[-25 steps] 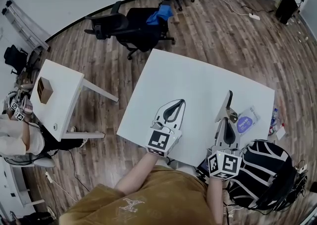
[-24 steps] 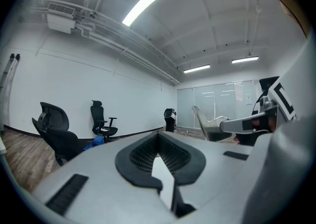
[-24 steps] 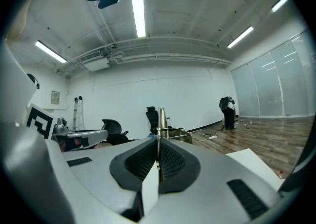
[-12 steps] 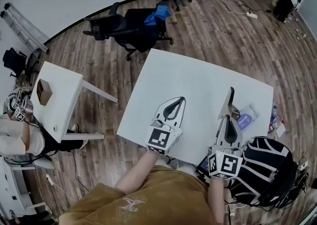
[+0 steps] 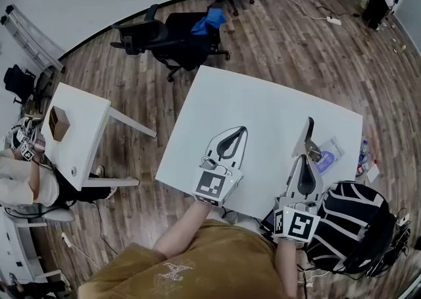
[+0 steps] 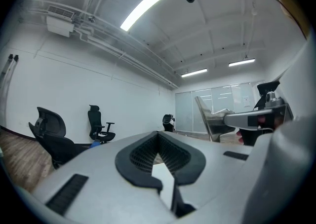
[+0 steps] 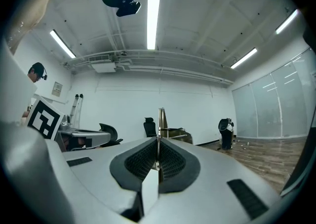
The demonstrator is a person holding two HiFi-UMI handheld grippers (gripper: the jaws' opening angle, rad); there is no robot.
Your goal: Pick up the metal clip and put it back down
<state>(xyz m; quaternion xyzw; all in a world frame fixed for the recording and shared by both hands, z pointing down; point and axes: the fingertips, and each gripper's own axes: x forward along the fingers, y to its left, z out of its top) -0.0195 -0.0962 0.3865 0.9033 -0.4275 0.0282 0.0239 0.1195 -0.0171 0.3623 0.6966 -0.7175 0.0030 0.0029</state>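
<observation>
My right gripper (image 5: 304,158) hovers over the right side of the white table (image 5: 250,103), shut on the metal clip (image 5: 307,134). The clip's silver handle sticks out past the fingertips. In the right gripper view the clip (image 7: 160,122) shows as a thin upright blade pinched between the black pads (image 7: 175,161). My left gripper (image 5: 240,132) is near the table's front edge, shut with nothing in it. In the left gripper view its tips (image 6: 158,135) meet, and the clip (image 6: 211,118) hangs in the air to the right.
A clear packet with a blue label (image 5: 329,154) lies on the table just right of the clip. Black office chairs (image 5: 174,34) stand beyond the table. A small white table with a cardboard box (image 5: 59,120) is at the left. A black-and-white bag (image 5: 352,225) sits at the near right.
My right gripper has risen a little with the clip and rolled slightly. The left gripper has stayed where it was.
</observation>
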